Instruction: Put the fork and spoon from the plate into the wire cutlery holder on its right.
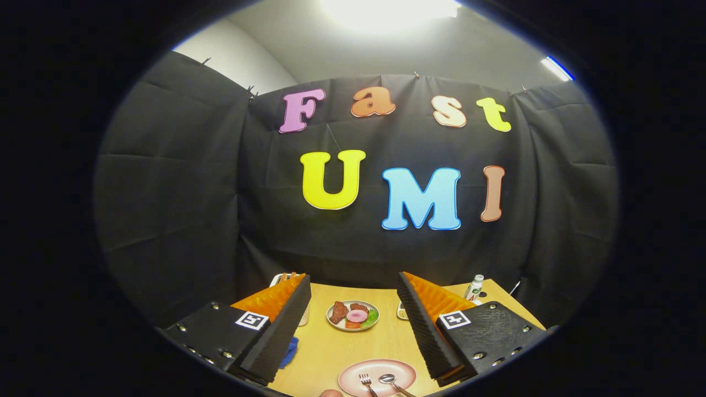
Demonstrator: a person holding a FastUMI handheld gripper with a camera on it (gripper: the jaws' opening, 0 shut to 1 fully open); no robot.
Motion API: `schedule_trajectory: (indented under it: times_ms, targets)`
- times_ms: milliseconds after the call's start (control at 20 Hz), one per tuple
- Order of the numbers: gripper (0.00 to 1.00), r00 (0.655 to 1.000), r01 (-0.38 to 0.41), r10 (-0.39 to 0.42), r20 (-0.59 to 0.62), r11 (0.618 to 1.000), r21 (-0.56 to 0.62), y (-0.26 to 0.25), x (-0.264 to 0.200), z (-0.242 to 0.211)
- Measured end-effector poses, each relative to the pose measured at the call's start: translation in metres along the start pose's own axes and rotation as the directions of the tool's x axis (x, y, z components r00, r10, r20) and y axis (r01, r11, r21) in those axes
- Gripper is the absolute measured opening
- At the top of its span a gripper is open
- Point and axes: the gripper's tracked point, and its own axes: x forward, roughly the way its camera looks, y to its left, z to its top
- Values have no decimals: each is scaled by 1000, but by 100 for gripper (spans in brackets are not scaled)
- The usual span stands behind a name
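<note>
Currently the gripper [353, 325] hangs spread wide, empty, above a round pink plate [376, 376] holding a metal fork [366, 383] and spoon [392, 382]; slim handles could slip.

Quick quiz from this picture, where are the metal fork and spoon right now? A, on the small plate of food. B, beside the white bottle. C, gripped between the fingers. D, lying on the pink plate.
D: the metal fork and metal spoon lie side by side on the round pink plate, below the open hand-held gripper, whose fingers hold nothing.
</note>
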Motion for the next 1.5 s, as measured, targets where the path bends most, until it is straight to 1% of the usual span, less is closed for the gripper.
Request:
schedule_trajectory:
  times_ms: [250,600,800,950,1000,1100,1200,1300,1350,1500]
  targets:
    - [97,1000,-12,12,9,1000,2,5,0,4]
    - [97,1000,3,-3,-18,1000,-8,-1,0,-3]
    - [96,991,54,-56,-125,998,-19,-21,5,-35]
    - [96,963,81,-89,-254,996,-43,-36,7,-72]
    - [97,946,89,-103,-308,994,-60,-41,8,-88]
    - [97,895,105,-139,-424,989,-102,-53,6,-120]
    - [97,823,108,-173,-541,983,-150,-64,3,-157]
    - [97,730,93,-216,-649,971,-218,-75,-4,-194]
    - [97,676,75,-233,-699,965,-250,-81,-8,-210]
    - [97,499,20,-293,-816,945,-326,-100,-29,-261]
